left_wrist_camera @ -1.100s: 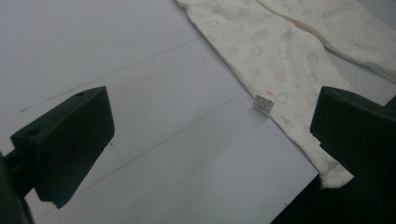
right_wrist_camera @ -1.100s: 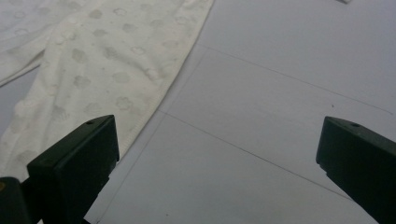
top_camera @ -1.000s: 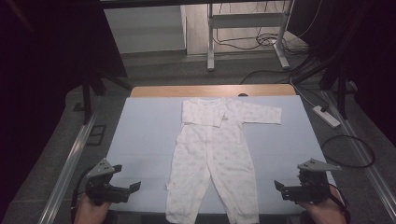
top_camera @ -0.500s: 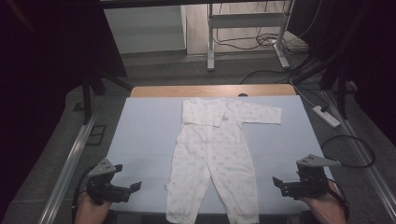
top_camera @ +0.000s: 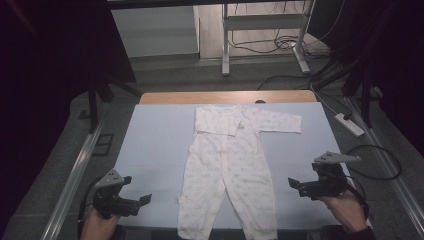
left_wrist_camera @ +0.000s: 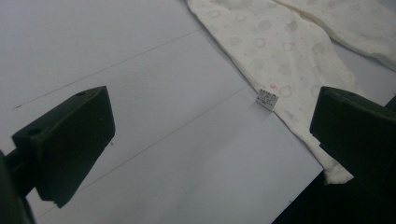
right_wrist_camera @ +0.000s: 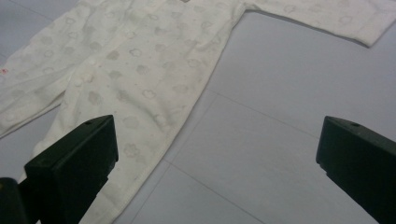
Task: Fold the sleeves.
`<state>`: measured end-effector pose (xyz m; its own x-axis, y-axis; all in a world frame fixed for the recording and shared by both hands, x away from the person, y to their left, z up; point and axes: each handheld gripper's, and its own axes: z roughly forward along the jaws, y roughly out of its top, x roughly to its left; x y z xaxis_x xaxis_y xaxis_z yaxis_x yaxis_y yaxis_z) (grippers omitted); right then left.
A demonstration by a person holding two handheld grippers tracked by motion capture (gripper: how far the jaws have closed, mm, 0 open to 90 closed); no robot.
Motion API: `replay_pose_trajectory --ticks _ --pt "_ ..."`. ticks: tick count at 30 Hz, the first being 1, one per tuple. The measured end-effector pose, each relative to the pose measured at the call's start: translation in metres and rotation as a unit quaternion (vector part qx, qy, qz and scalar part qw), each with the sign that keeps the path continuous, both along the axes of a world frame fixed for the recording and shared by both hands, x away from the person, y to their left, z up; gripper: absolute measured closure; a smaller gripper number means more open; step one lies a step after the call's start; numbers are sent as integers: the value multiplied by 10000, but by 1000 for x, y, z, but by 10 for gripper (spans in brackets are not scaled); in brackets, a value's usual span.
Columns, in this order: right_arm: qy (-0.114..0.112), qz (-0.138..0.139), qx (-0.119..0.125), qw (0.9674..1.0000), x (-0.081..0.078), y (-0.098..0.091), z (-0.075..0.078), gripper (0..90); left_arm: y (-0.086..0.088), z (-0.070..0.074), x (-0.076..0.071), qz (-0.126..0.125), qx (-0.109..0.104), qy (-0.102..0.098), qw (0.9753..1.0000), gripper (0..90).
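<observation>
White cotton with a faint cloud print, the baby sleepsuit (top_camera: 230, 170) lies flat on its back along the middle of the pale blue table mat (top_camera: 150, 145), collar toward the far wooden edge and both legs running down to the mat's near edge. One sleeve stretches out flat to the right of the chest; the other seems folded across the front, though the high view is too coarse to be sure.

Measured from the sleepsuit, the left gripper (top_camera: 142, 200) hovers just off its left leg, near the cuff, with a strip of bare mat between them. Its jaws stand wide apart and hold nothing. In the left gripper view the same leg (left_wrist_camera: 280, 60) runs diagonally between the two black jaws, and a small white care label (left_wrist_camera: 267, 99) sticks out from the leg's side seam onto the mat.

The right gripper (top_camera: 294, 185) sits off the sleepsuit's right leg at roughly knee height, a little farther from the cloth than the left one and not touching it. Its jaws are also spread wide and empty. In the right gripper view the torso and leg (right_wrist_camera: 135, 70) cross the upper left, with the outstretched sleeve (right_wrist_camera: 327, 16) at the top right.
</observation>
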<state>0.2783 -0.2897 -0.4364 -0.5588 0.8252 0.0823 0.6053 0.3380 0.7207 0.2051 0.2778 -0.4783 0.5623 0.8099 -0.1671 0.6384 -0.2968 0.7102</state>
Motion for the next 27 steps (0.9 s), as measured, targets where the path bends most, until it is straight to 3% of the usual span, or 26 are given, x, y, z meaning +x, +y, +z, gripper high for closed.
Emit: replay_pose_trajectory --ticks 5,12,18,27 --pt "38 40 80 10000 16 2 1 0 -1 0 0 -49 37 -23 10000 6" --pt "47 26 -57 10000 35 6 -2 0 -1 0 -1 -105 77 -46 9999 7" --pt "34 -205 -218 9995 53 6 -5 0 -2 0 -1 -125 87 -43 9999 7" --pt "85 -317 -324 9989 80 6 -10 0 -1 0 0 -98 43 -15 9999 5"
